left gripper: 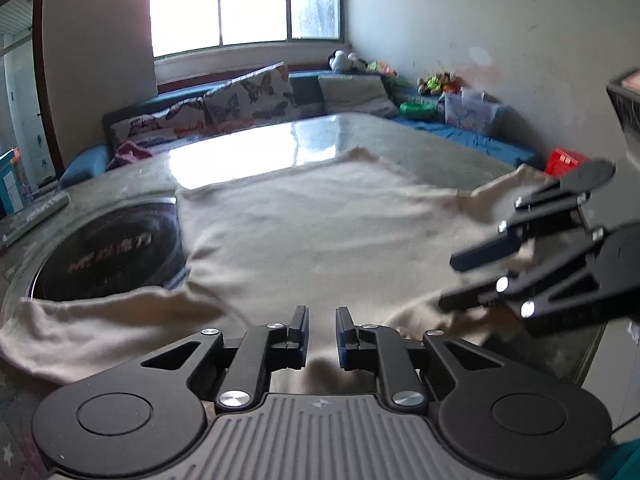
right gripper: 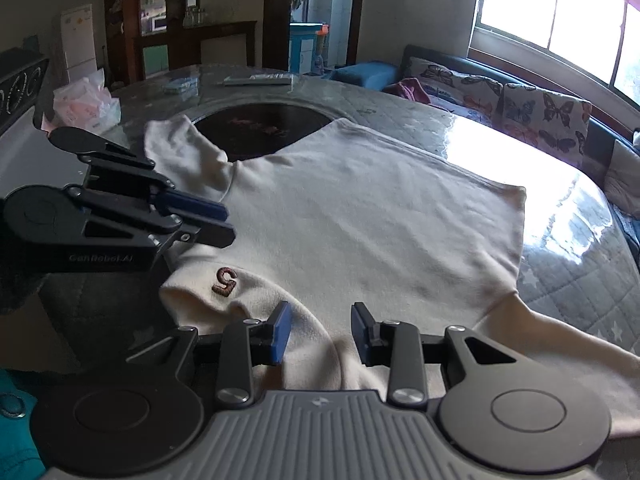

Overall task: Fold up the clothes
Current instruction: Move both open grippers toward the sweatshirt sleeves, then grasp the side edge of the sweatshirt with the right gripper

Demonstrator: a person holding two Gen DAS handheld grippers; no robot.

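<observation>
Here the cream, soft-knit short-sleeved shirt (right gripper: 340, 208) lies spread flat across the glossy quilt-patterned table (right gripper: 568, 280), its far-left sleeve beside a dark round inset plate (right gripper: 262, 130). The left gripper (left gripper: 322, 332) and right gripper (right gripper: 320, 330) both hover at its near edge, jaws apart and empty. A shallow pinch could catch only one layer, so the fold would drag crooked.

I see a big table (right gripper: 560, 276) with a shiny top and a round black cooker (right gripper: 262, 128) set in it. Butterfly pillows (left gripper: 240, 100) lie on a blue sofa (left gripper: 480, 136) under the bright window (left gripper: 244, 0). A white fridge (right gripper: 78, 40) stands far back.
</observation>
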